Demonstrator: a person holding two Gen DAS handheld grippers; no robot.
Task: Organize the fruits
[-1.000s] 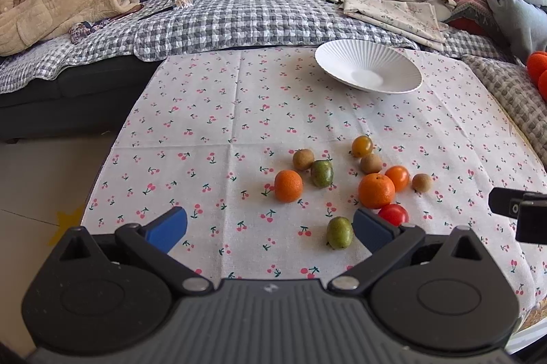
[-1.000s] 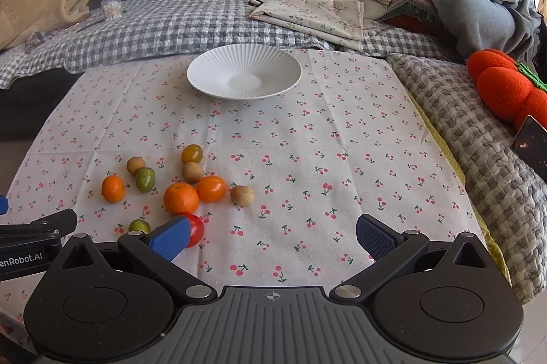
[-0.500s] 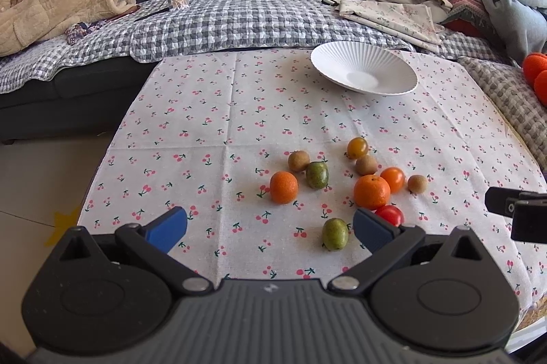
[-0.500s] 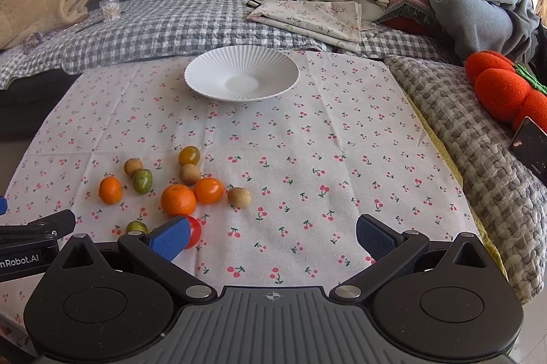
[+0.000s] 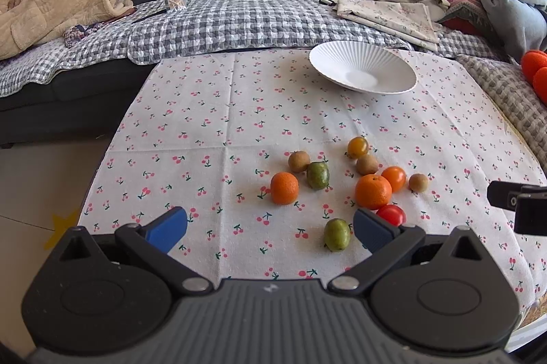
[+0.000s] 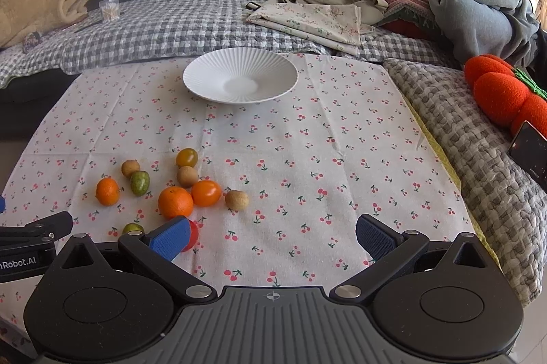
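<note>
Several small fruits lie loose on the cherry-print cloth [image 5: 212, 131]: an orange [image 5: 284, 188], a larger orange [image 5: 372, 191], a green fruit [image 5: 337, 234], a red tomato [image 5: 391, 215], and brown and yellow ones. An empty white ribbed bowl [image 5: 363, 72] stands at the far side; it also shows in the right wrist view [image 6: 240, 79]. My left gripper [image 5: 270, 229] is open and empty, just short of the fruits. My right gripper [image 6: 271, 237] is open and empty, to the right of the cluster [image 6: 175, 202].
A grey sofa with a checked cover [image 5: 239, 18], a beige blanket [image 5: 51, 8], folded cloths and a bag [image 6: 328, 4] lies behind the table. A woven throw [image 6: 478, 138], an orange plush [image 6: 502, 93] and a phone [image 6: 530, 152] are at the right.
Both grippers have drawn back slightly; the fruits and bowl sit a little higher in both views. Nothing was taken hold of.
</note>
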